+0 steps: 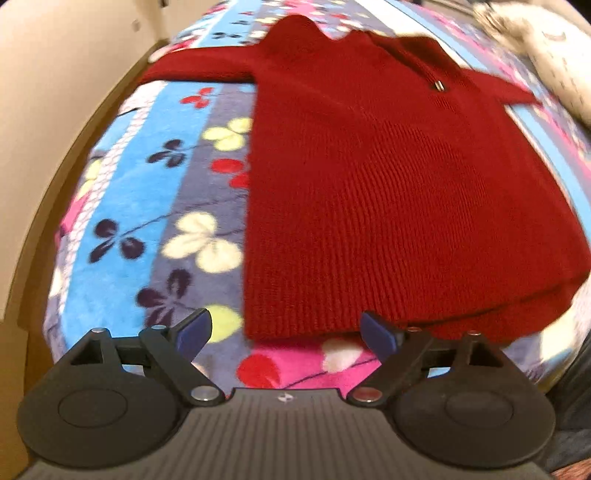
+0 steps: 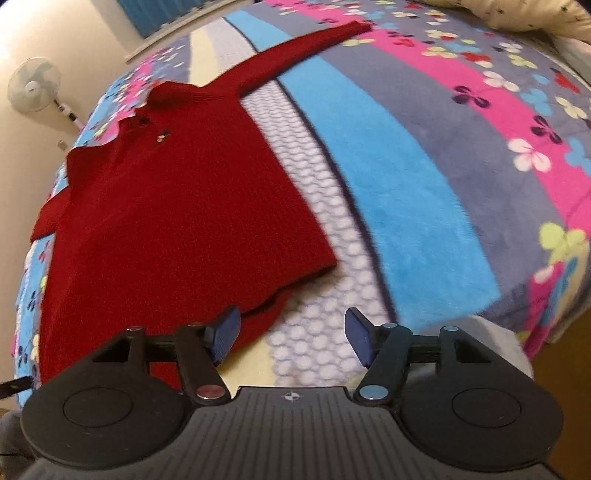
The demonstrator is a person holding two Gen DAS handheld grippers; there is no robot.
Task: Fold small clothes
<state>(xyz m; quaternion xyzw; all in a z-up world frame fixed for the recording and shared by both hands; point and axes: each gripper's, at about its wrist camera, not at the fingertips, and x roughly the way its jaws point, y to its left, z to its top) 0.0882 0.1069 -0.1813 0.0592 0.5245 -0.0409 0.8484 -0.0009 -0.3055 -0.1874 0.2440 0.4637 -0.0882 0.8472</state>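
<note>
Deep red sweater (image 1: 388, 192), ribbed knit all over, one solid colour, with a small silver zip pull (image 1: 438, 85) at the collar. Under it a loud blanket (image 1: 147, 177): stripes of bright blue, grey-purple, hot pink and pale lilac, scattered with clover flowers in cream, yellow-green, red and dark navy. From the right wrist the lilac stripe (image 2: 332, 236) shows a white bubble pattern. Black grippers, both with blue pads (image 1: 194, 334) (image 2: 360, 341). White fan (image 2: 34, 85) against a cream wall (image 2: 55, 33).
</note>
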